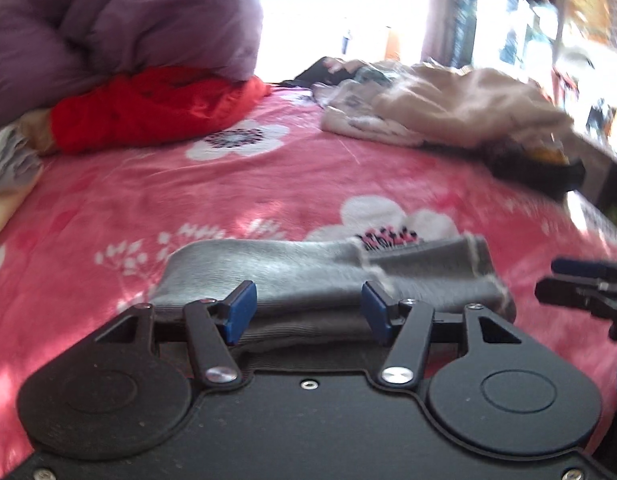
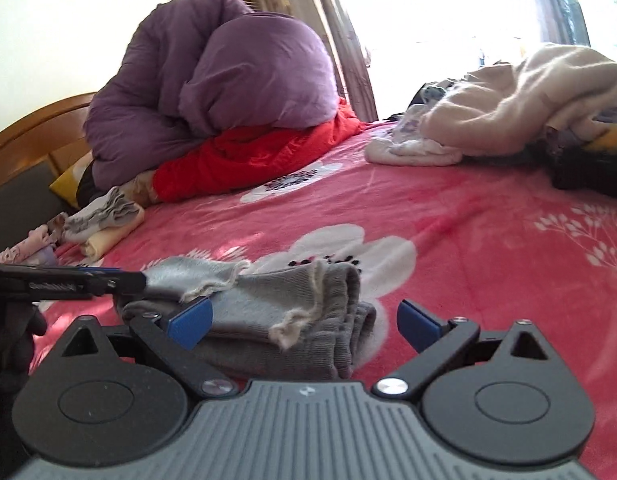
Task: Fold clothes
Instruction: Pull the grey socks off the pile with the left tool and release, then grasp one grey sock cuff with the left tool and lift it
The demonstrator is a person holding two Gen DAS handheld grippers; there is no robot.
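A grey knitted garment with frayed pale edges lies folded into a thick bundle on the pink flowered bedspread. My left gripper is open, its blue pads on either side of the bundle's near edge. In the right wrist view the same garment lies between and just ahead of my open right gripper. The left gripper's fingers reach in from the left at the garment's far left end. The right gripper's fingers show at the right edge of the left wrist view.
A purple duvet rests on a red garment at the head of the bed. A heap of beige and white clothes and a dark garment lie far right. Small folded pieces sit at the left by the wooden headboard.
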